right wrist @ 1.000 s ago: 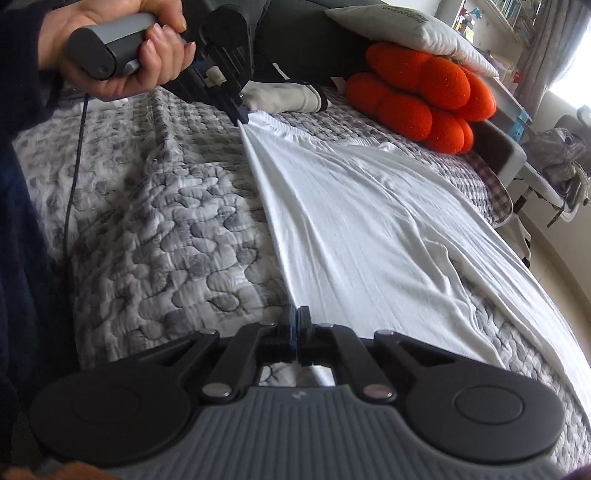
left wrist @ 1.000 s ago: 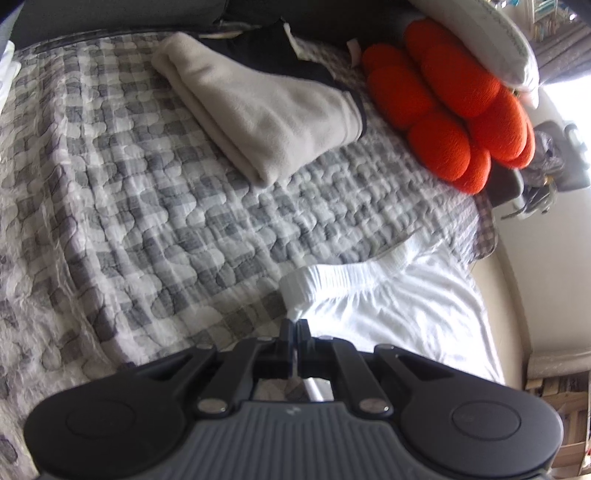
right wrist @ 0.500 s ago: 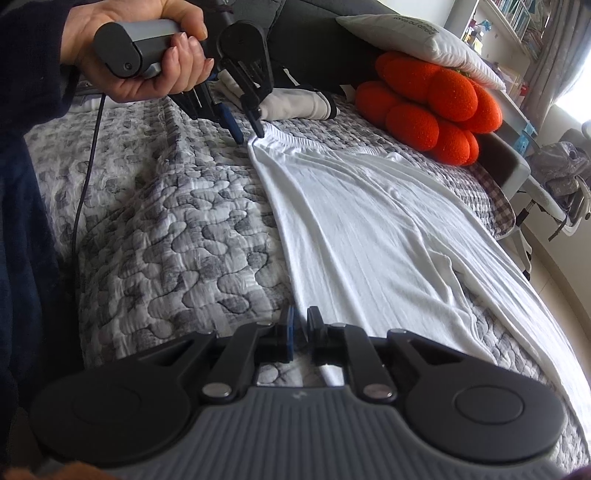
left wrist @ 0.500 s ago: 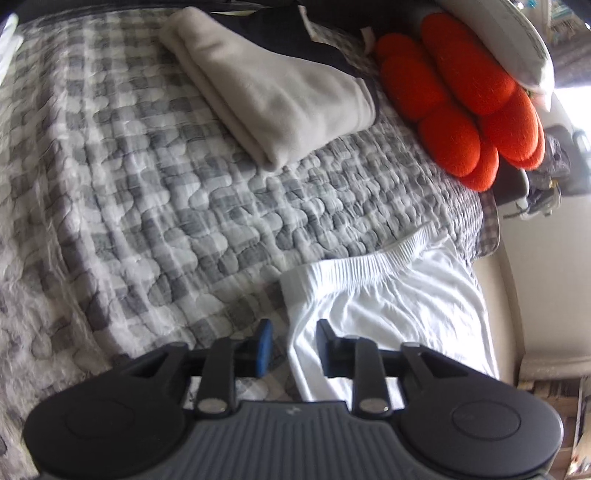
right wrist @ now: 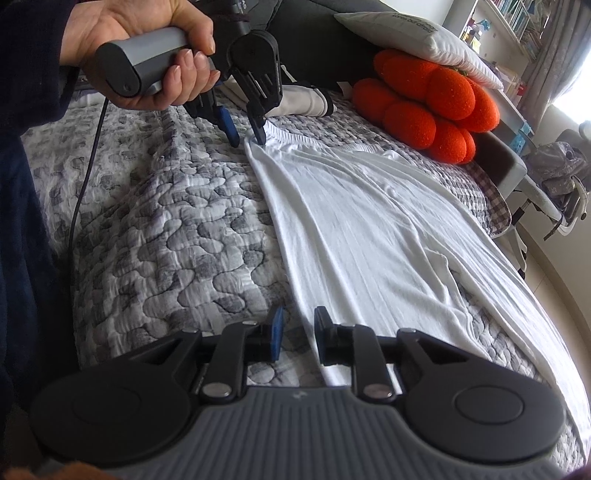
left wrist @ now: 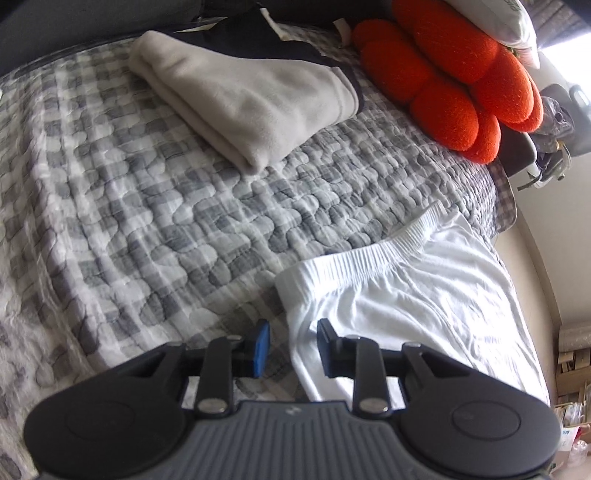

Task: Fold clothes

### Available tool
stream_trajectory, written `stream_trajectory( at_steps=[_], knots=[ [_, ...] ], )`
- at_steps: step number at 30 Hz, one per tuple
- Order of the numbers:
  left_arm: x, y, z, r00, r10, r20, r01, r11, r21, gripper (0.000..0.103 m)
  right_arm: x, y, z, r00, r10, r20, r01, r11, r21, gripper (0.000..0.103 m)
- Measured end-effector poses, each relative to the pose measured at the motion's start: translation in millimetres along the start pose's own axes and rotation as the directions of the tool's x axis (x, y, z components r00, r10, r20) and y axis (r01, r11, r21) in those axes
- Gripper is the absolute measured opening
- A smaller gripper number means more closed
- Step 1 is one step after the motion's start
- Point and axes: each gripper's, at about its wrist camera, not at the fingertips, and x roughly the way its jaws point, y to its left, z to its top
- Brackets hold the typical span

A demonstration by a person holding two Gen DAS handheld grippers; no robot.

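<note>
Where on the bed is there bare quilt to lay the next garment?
Bare quilt lies between the folded beige garment and the white pants. Crowded at the head: orange cushion and pillow.

Spread along the bed, with the waistband at the far end: the trousers. Behind the waistband, a folded blanket; to its right, round cushions under a pillow. Beyond the bed's right edge, a chair.

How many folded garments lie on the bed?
1: a folded beige fleece garment near the head of the quilted bed. The white trousers lie spread, unfolded. Others may be hidden.
</note>
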Motion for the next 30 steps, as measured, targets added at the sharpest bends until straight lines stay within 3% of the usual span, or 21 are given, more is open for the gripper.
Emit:
stream_trajectory(
  at_steps=[10, 12, 19, 22, 26, 30],
  knots=[
    [2, -4, -1, 1.000, 0.029, 0.000, -0.029, 0.999, 0.020, 0.029, 0, 3, 1, 1.000, -0.005, -0.002, 0.005, 1.000, -0.002, 0.029],
    [3, -7, -2, 1.000, 0.028, 0.003, -0.028, 0.999, 0.039, 0.033, -1, 2, 1, 1.000, -0.005, -0.003, 0.005, 1.000, -0.001, 0.029],
    [6, -21, -8, 1.000, 0.020, 0.015, -0.021, 0.991, 0.129, 0.061, -2, 3, 2, 1.000, 0.005, -0.001, -0.005, 1.000, -0.001, 0.029],
    [7, -27, -10, 0.999, 0.037, 0.013, -0.038, 0.984, 0.174, 0.062, -2, 2, 2, 1.000, -0.001, -0.001, 0.001, 1.000, 0.007, 0.029],
    [8, -32, -11, 0.999, 0.036, -0.007, -0.034, 0.977, 0.211, 0.073, -4, 0, 3, 1.000, -0.011, 0.001, 0.011, 1.000, 0.015, 0.029],
    [9, -33, -12, 0.999, 0.043, -0.013, -0.040, 0.978, 0.207, 0.074, -4, 0, 3, 1.000, -0.018, -0.002, 0.018, 1.000, 0.016, 0.029]
  ],
)
